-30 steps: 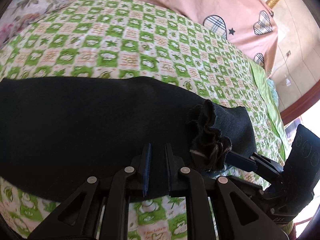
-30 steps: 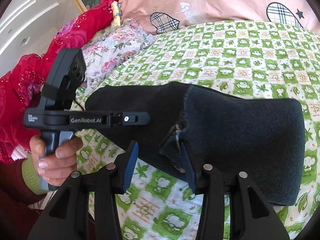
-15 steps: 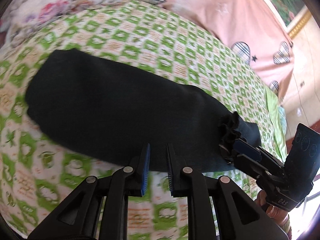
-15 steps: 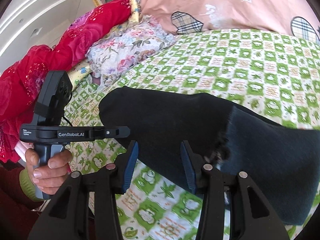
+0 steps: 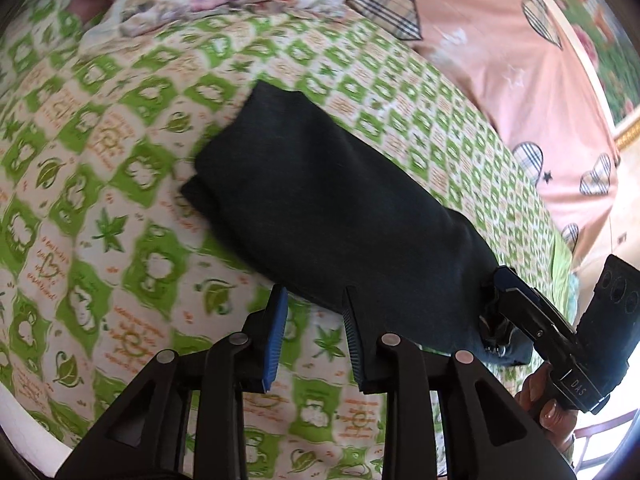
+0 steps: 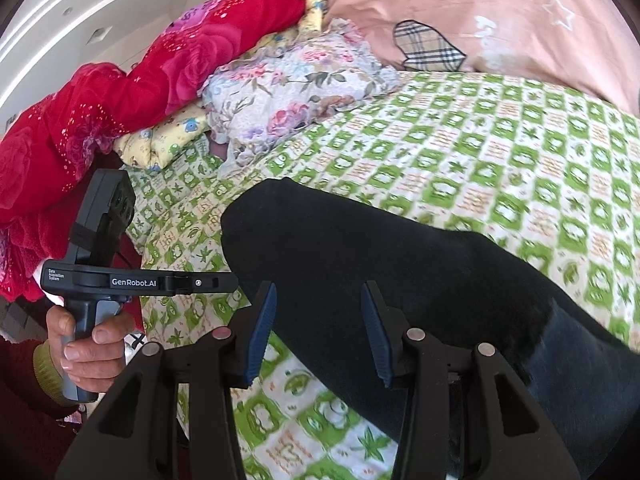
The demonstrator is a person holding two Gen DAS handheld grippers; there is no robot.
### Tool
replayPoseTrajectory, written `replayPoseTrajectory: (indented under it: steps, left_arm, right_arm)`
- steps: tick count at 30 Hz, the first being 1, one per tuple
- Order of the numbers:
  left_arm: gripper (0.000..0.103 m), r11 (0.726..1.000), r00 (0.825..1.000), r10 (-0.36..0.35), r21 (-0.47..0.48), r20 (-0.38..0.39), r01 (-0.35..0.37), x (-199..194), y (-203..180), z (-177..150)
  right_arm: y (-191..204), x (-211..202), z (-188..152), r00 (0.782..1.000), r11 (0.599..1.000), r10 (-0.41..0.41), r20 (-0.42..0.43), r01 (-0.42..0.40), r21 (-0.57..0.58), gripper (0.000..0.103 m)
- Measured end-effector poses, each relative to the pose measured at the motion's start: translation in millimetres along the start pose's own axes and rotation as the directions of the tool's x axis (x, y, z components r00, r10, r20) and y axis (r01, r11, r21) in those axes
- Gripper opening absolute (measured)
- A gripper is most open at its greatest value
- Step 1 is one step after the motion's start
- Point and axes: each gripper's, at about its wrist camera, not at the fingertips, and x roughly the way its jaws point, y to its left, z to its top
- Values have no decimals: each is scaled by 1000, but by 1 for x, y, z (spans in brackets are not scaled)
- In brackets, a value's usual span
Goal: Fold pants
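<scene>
We are looking across a bed covered by a green-and-white patterned sheet (image 5: 132, 184), which is filling most of both wrist views. A pink quilt (image 5: 500, 52) with plaid heart patches is lying along the far edge, running from twelve to three o'clock in the left wrist view. A red blanket (image 6: 132, 92) is piling up at ten o'clock in the right wrist view, with a floral pillow (image 6: 296, 80) lying just beside it toward twelve o'clock.

The pants (image 5: 340, 204), dark and folded into one long band, are lying flat on the sheet, stretching from the centre toward four o'clock in the left wrist view. In the right wrist view they are running from the centre down to five o'clock, with a lighter layer showing at the near end.

We are holding the left gripper (image 5: 314, 332) at six o'clock of its own view with its blue-padded fingers spread apart, nothing between them, its right finger lying over the near edge of the pants. We are holding the right gripper (image 6: 318, 330) likewise parted, its fingers hanging just over the dark fabric without pinching it. In the left wrist view the right gripper's tips are appearing at four o'clock against the bunched end of the pants; we cannot tell whether they are touching it.
</scene>
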Motion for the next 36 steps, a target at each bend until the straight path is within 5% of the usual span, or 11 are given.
replayPoseTrajectory:
  steps: [19, 36]
  left_arm:
    - [40, 985, 1000, -17, -172, -16, 14, 17, 41, 24]
    - [40, 968, 998, -47, -245, 36, 55, 22, 57, 27]
  right_arm:
    - [-6, 79, 68, 990, 994, 79, -114, -87, -71, 49]
    - [0, 176, 117, 924, 957, 136, -357, -216, -195, 49]
